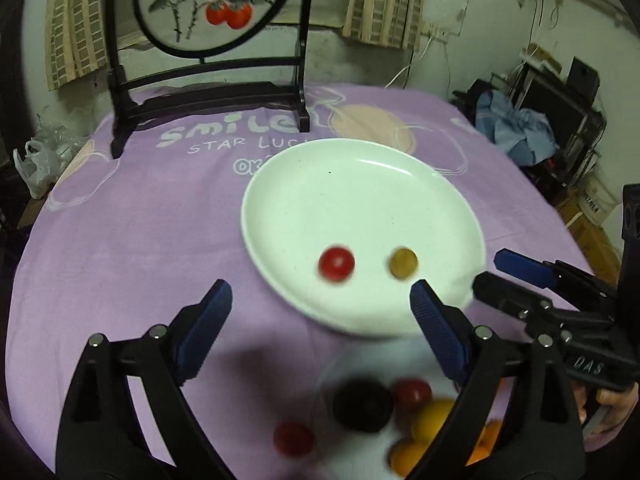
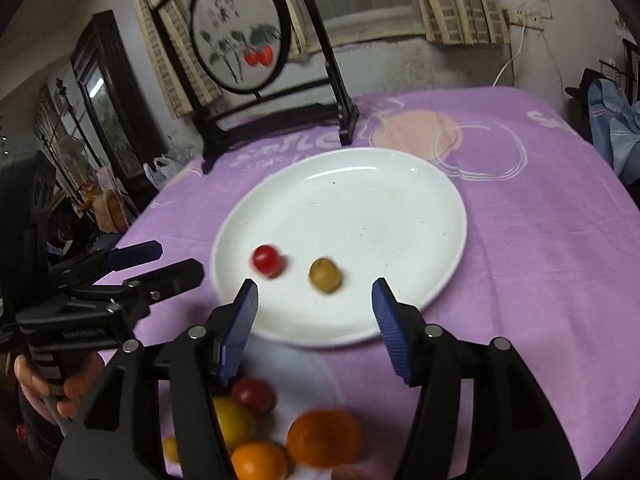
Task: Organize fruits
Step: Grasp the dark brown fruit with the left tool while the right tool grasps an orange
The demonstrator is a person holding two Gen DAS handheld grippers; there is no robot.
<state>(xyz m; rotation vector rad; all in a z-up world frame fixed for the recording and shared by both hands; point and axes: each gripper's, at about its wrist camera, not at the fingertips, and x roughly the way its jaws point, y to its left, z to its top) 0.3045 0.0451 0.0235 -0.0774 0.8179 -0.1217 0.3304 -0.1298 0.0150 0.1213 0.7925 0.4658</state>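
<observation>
A white plate lies on the purple cloth. On its near part sit a red cherry tomato and an olive-green fruit. A pile of fruit lies nearer me: a dark round fruit, red ones, a yellow one and oranges. My left gripper is open and empty above the pile. My right gripper is open and empty, and shows at the right of the left wrist view.
A dark wooden stand with a round painted screen stands at the table's far side. A plastic bag lies at the far left edge. Shelves and blue cloth are off the table's right.
</observation>
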